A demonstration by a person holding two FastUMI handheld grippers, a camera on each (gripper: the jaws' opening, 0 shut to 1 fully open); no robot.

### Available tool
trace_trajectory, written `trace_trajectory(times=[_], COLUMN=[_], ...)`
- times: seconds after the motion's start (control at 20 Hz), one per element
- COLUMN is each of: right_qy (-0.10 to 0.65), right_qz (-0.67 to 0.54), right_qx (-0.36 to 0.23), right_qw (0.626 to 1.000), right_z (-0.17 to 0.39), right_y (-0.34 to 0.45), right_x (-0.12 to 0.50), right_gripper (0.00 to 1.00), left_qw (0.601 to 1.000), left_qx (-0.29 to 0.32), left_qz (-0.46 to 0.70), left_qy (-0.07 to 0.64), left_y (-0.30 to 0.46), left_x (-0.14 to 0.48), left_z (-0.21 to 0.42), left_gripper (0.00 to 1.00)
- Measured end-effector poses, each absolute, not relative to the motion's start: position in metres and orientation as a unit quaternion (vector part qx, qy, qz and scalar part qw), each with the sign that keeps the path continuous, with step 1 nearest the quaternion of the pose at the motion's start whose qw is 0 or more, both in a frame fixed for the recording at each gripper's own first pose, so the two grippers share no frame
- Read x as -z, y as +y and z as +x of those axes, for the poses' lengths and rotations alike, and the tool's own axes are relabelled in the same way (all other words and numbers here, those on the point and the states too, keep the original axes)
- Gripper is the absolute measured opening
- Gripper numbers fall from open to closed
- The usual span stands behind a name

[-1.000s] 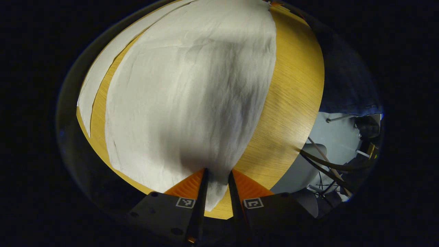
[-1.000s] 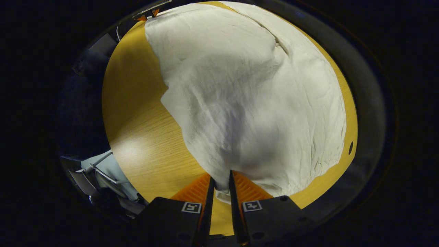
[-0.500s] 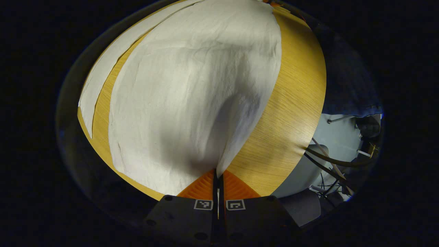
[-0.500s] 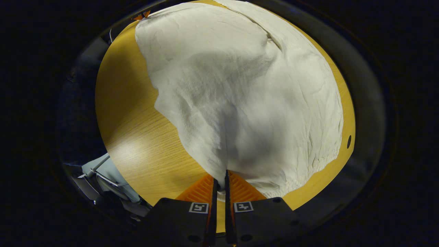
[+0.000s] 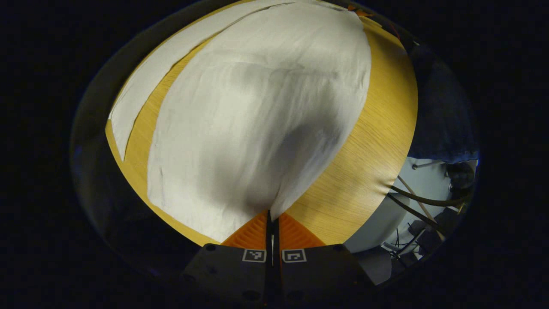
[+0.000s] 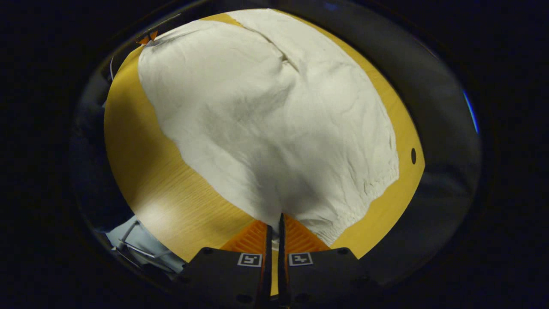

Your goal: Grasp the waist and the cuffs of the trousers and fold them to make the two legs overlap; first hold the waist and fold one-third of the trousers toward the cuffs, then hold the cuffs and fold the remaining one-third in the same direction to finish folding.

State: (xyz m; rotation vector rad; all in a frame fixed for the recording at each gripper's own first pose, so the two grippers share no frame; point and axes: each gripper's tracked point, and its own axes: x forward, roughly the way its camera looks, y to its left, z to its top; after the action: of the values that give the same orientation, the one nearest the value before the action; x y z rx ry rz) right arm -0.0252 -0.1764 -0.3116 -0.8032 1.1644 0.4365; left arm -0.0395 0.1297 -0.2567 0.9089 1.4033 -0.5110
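White trousers (image 5: 257, 128) spread on table (image 5: 377, 141) ahead of both claws. Left claw (image 5: 272, 221) clamped on cuff edge, right claw (image 6: 274, 223) on waist edge. Thin pinch: fabric likely lost if lifted unevenly.

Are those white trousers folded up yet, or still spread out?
Still spread: the trousers lie open across the table, one leg apart beside the other.

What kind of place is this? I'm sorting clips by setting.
Probably a recording booth or workspace, not a home: white trousers lie on a bare round wooden table, with cables and metal stands on a pale floor beside it, and both handheld grippers clamp the cloth.
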Motion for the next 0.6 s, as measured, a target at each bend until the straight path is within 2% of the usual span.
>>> trace_trajectory(times=[0.2,0.6], right_qy=[0.495,0.398], right_qz=[-0.321,-0.219], right_qx=[-0.147,-0.009], right_qw=[0.794,0.891], right_z=[0.008,0.121], right_y=[-0.177,-0.184], right_x=[0.281,0.194], right_gripper=[0.08,0.07], left_qw=[0.686,0.795], left_qx=[0.171,0.028], left_qz=[0.418,0.434], left_qy=[0.570,0.423], left_y=[0.111,0.055], left_x=[0.222,0.167], left_z=[0.041,0.269], left_gripper=[0.00,0.00])
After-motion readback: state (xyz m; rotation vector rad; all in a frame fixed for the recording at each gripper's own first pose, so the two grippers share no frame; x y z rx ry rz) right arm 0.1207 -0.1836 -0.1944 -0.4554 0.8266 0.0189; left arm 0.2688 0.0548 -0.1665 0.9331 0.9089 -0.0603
